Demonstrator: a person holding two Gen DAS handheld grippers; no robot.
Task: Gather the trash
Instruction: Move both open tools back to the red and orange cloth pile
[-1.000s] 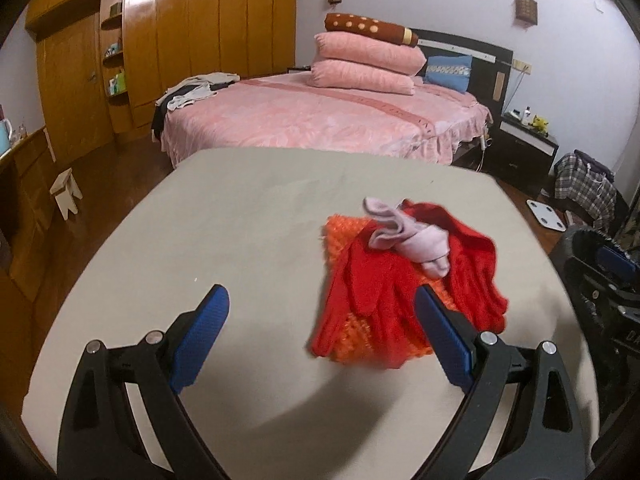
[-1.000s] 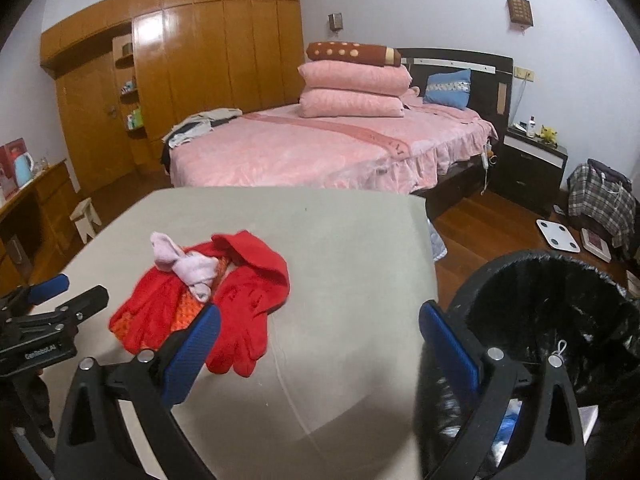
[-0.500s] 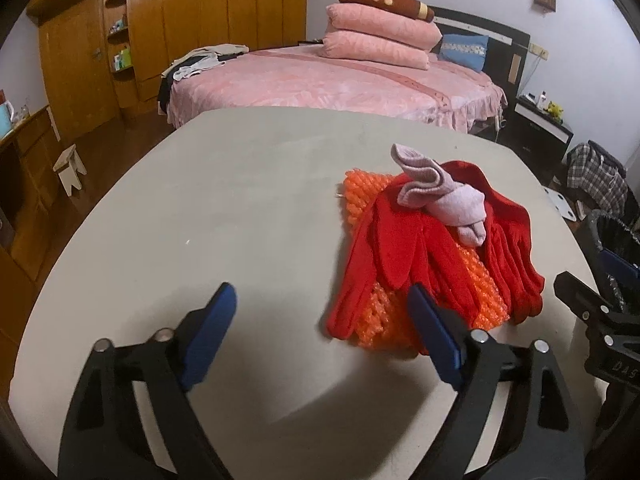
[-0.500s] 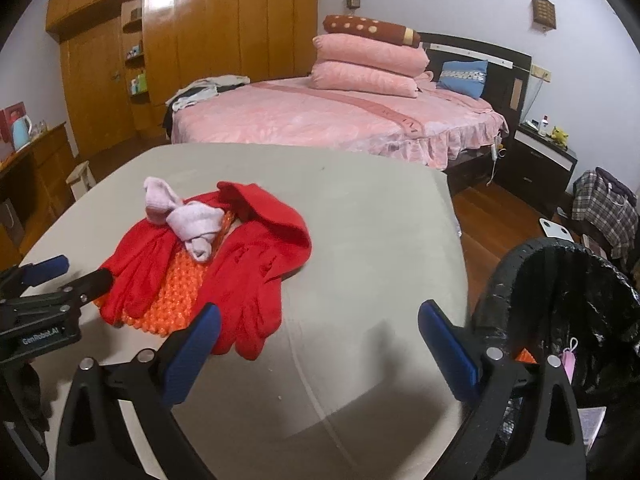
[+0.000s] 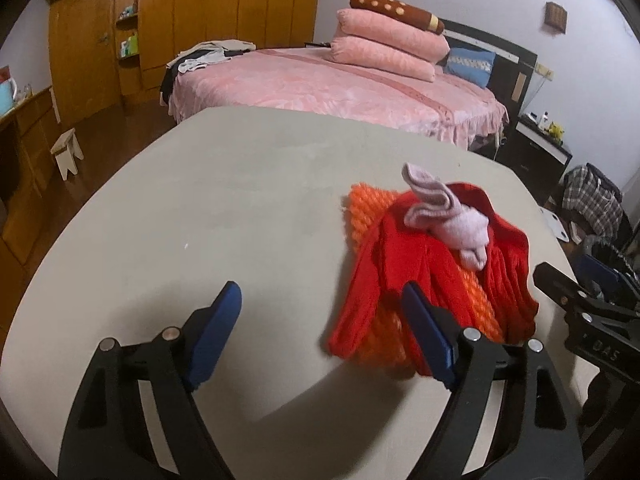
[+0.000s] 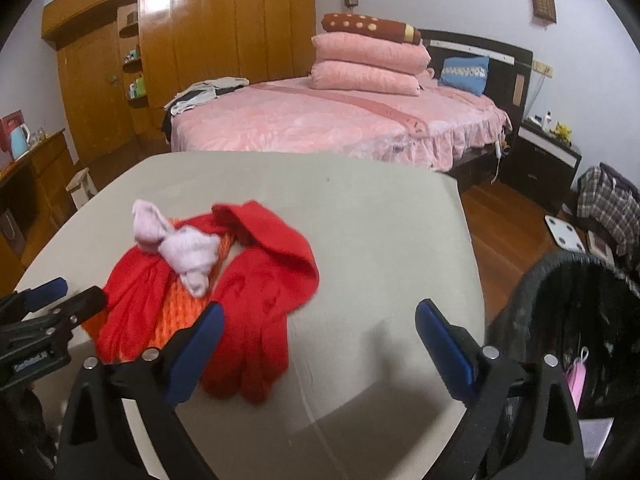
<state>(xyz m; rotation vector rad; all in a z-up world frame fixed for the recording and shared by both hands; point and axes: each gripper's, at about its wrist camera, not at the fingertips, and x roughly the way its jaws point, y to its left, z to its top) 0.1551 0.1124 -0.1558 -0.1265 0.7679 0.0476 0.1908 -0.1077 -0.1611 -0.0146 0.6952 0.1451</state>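
A pile lies on the grey table [image 5: 240, 208]: red gloves [image 5: 404, 264], an orange knit cloth [image 5: 364, 208] under them, and a pale pink sock [image 5: 448, 220] on top. The pile also shows in the right wrist view, with gloves [image 6: 264, 292] and sock [image 6: 180, 248]. My left gripper [image 5: 322, 320] is open and empty, just short of the pile's near left edge. My right gripper [image 6: 320, 332] is open and empty, its left finger over the gloves' near end. A black-lined trash bin [image 6: 580, 320] stands right of the table.
A pink bed [image 6: 340, 120] with stacked pillows stands beyond the table. A wooden wardrobe [image 6: 200, 40] lines the back wall. A small white stool [image 5: 68, 152] is on the floor at left. A nightstand [image 6: 548, 160] and a plaid bag [image 6: 608, 208] are at right.
Both grippers have moved closer to the pile, and the pile looms larger in both views. Both stay open and empty. The pile has not moved.
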